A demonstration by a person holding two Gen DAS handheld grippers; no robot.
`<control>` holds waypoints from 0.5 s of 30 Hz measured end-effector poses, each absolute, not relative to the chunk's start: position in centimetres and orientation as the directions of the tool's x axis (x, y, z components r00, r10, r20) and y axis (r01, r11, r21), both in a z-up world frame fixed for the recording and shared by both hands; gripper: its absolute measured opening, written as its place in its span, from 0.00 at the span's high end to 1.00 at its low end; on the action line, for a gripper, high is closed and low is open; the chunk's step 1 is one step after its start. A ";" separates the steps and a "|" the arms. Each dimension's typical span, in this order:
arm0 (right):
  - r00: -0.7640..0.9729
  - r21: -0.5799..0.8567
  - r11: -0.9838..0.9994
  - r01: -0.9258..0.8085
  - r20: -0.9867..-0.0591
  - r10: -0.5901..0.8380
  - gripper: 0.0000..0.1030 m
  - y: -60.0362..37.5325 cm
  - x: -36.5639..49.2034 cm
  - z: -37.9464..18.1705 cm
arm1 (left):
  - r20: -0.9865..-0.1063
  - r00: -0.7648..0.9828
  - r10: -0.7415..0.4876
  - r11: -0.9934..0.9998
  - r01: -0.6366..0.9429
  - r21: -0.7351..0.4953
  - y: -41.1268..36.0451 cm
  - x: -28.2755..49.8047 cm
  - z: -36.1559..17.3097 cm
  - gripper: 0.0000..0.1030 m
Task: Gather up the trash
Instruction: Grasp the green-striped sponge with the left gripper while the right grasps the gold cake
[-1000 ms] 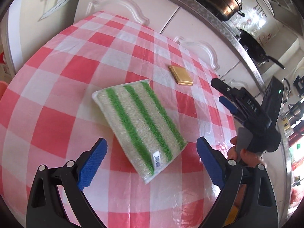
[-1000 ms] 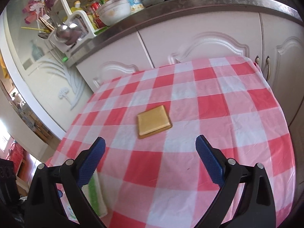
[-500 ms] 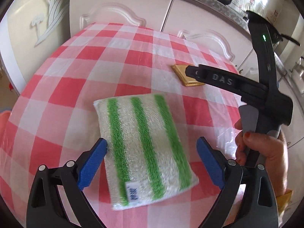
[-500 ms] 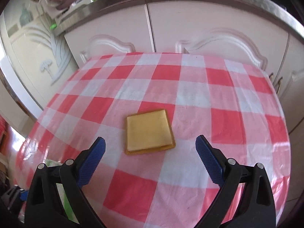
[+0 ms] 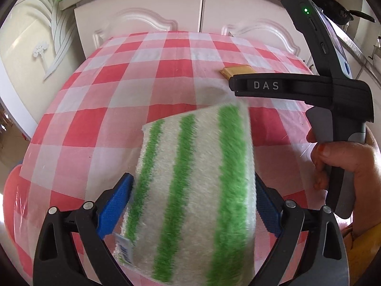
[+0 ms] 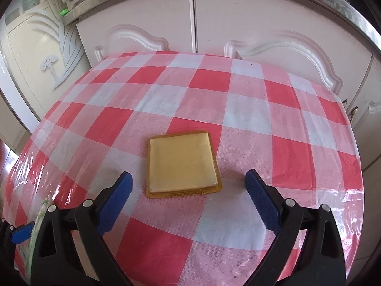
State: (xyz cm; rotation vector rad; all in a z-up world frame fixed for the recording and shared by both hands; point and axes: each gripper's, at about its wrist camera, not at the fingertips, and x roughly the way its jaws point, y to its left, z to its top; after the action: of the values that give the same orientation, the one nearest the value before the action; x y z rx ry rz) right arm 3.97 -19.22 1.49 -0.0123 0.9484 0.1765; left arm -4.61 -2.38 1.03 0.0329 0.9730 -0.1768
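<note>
A red-and-white checked tablecloth (image 6: 250, 109) covers the round table before white cabinet doors (image 6: 238, 19).

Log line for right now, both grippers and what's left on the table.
left gripper: shut on striped sponge, lifted, tilted | right gripper: open, short of yellow pad | yellow pad: flat on checked tablecloth

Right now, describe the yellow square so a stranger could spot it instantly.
On the red-and-white checked tablecloth in front of the white cabinets, look just ahead of the right gripper, whose jaws stand open. The flat yellow square pad lies there, plain and smooth, unlike the fuzzy green-striped sponge.
</note>
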 end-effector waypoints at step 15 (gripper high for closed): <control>0.599 0.032 0.981 -0.192 -0.788 0.142 0.39 -18.7 3.7 1.4 | -0.805 0.575 -0.144 0.984 0.172 -0.054 -2.2 -4.8 0.9 0.16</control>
State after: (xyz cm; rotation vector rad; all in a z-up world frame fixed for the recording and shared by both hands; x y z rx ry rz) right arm 3.70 -18.65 1.45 -0.0583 0.9088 0.1937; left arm -4.85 -2.18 0.93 0.0314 0.9401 -0.1849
